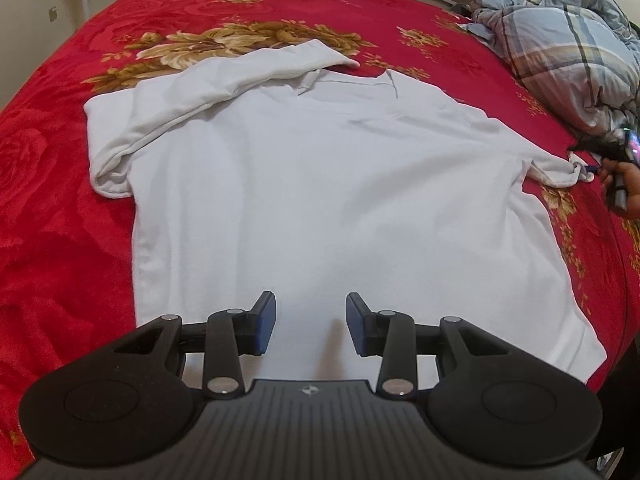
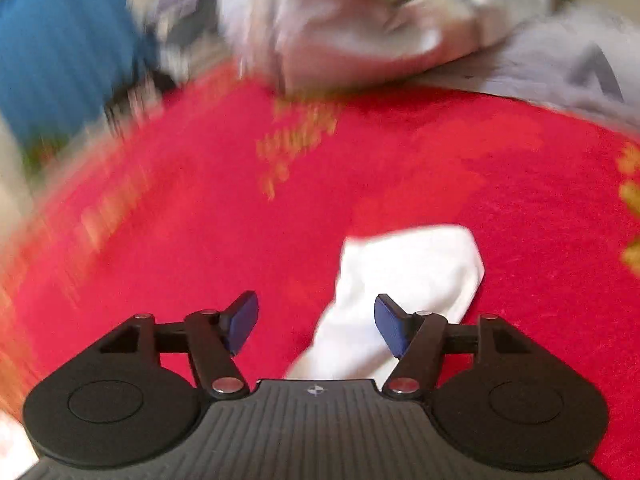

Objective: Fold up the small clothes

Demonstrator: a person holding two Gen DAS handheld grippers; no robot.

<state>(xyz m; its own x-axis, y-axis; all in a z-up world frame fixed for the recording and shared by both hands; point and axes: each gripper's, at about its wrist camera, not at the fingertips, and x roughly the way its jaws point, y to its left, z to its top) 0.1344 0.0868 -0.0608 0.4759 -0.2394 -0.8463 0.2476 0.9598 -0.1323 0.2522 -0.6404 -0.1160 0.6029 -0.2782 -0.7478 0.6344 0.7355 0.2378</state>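
Note:
A white long-sleeved shirt (image 1: 320, 184) lies spread flat on the red flowered blanket (image 1: 60, 220). Its left sleeve (image 1: 208, 80) is folded in across the chest. Its right sleeve end (image 1: 560, 170) stretches out toward the right, where the right gripper (image 1: 608, 160) shows at the frame edge. My left gripper (image 1: 310, 320) is open and empty above the shirt's hem. In the blurred right wrist view, my right gripper (image 2: 316, 324) is open above the white sleeve end (image 2: 404, 280), which lies between and beyond the jaws.
A blue plaid quilt (image 1: 568, 40) is bunched at the bed's far right. In the right wrist view, a pile of pale cloth (image 2: 360, 20), a grey garment (image 2: 560, 64) and something blue (image 2: 60, 40) lie beyond the red blanket (image 2: 200, 200).

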